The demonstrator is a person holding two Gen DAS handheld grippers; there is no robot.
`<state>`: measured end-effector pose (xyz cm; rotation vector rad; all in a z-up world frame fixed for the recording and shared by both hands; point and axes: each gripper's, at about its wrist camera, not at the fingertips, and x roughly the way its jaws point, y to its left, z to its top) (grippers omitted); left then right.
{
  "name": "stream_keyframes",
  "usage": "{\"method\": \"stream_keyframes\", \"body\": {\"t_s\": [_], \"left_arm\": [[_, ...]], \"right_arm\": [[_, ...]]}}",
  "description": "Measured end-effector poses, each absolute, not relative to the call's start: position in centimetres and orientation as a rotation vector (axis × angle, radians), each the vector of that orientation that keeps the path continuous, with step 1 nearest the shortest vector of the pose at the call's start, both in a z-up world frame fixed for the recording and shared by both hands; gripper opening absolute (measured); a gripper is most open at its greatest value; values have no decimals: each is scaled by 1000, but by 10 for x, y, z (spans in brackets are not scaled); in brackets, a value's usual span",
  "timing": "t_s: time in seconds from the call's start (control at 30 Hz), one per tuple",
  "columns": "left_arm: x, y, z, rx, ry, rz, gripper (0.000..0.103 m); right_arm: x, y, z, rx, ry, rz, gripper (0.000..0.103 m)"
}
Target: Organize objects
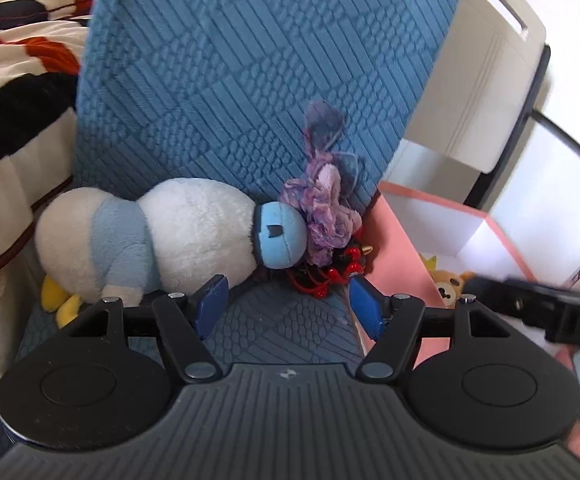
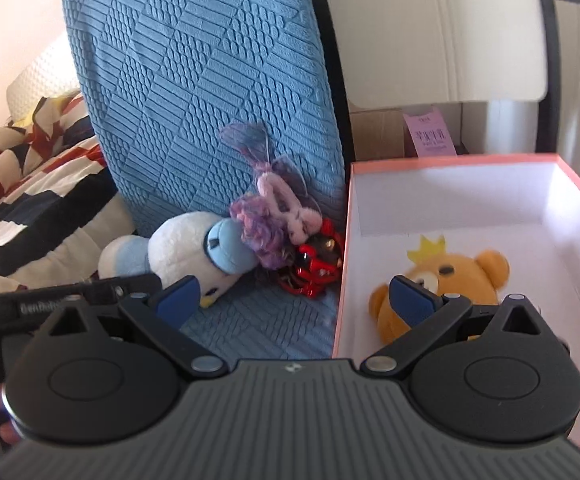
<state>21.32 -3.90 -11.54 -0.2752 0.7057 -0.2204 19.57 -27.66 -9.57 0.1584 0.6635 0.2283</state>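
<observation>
A white and light-blue plush duck lies on its side on the blue textured seat. Beside its head lie a purple frilly toy and a red and black trinket. An orange plush bear with a yellow crown lies in the pink box at the right. My left gripper is open and empty, just in front of the duck's head. My right gripper is open and empty, straddling the box's left wall.
The blue cushion back rises behind the toys. A striped red, black and white blanket lies at the left. A white chair back and a cardboard box stand behind the pink box.
</observation>
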Motion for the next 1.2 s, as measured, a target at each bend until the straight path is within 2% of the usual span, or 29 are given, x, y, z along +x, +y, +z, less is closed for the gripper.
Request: {"method": "stream_keyframes", "body": {"t_s": [0.1,0.2,0.27,0.33,0.43,0.57,0.63,0.7,1.2], "left_arm": [[226,-45,-119,-268,710,-239,72],[239,-50,-120,-257,703,-263,72],[247,-52,-122,-255,699,-277,70],[255,-55,-123,-244,689,-296,65],[264,-61,-126,-237,685,-343,63],[276,-71,-129,-207,681,-389,59],[282,-77,-132,-177,684,-395,53],[288,-81,-137,-143,686,-398,44],[310,-92,-160,-66,671,-416,41]], "right_arm": [[212,-276,-98,125,663,246,100],[229,-278,-103,122,690,261,87],[239,-277,-106,103,707,271,70],[249,-275,-109,80,708,276,64],[263,-272,-111,49,706,296,61],[286,-268,-116,19,720,298,48],[296,-264,-119,-3,729,303,42],[305,-260,-121,-40,730,306,41],[346,-243,-134,-136,819,434,39]]}}
